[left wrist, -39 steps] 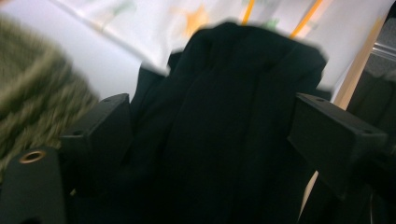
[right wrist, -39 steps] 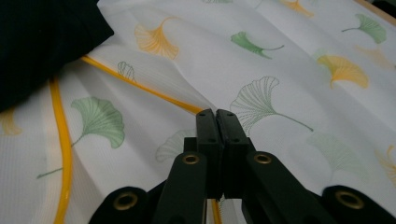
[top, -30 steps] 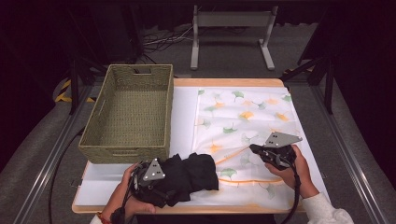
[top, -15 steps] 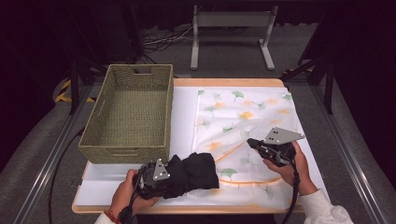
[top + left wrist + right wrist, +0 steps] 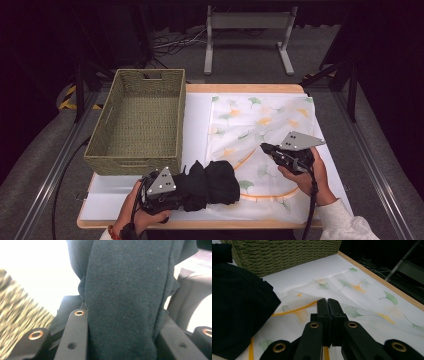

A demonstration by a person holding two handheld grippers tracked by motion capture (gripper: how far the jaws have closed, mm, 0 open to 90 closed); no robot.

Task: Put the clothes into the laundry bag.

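While the table [image 5: 197,107] carries everything, its biggest load is the woven basket [image 5: 137,122], sitting up and to the outer side of the left gripper [image 5: 170,192], its near wall just beyond that gripper's top plate. Next in size, the ginkgo-print cloth [image 5: 265,115] lies flat over the table's right half, spreading beneath and ahead of the right gripper [image 5: 264,148]; in the right gripper view its leaf pattern and an orange curved band [image 5: 294,309] run directly under the jaws. Black garment [image 5: 210,182], bundled, sits at the near edge of the table, immediately on the inner side of the left gripper and overlapping the cloth's near left corner; well to the left of the right gripper, apart from it. Left gripper view: a thick fold of the dark knit fabric [image 5: 125,302] stands between the two black jaws, which press against it on either side, so this gripper is clamped on the garment. Blurred basket weave [image 5: 15,315] shows off to that gripper's left. Right gripper: jaws drawn together, pads meeting with nothing between them as far as the right gripper view shows, tips low over the cloth; contact with the cloth cannot be judged. Grey three-cornered plates ride on top of both grippers; a hand [image 5: 307,175] grips the right one from behind.
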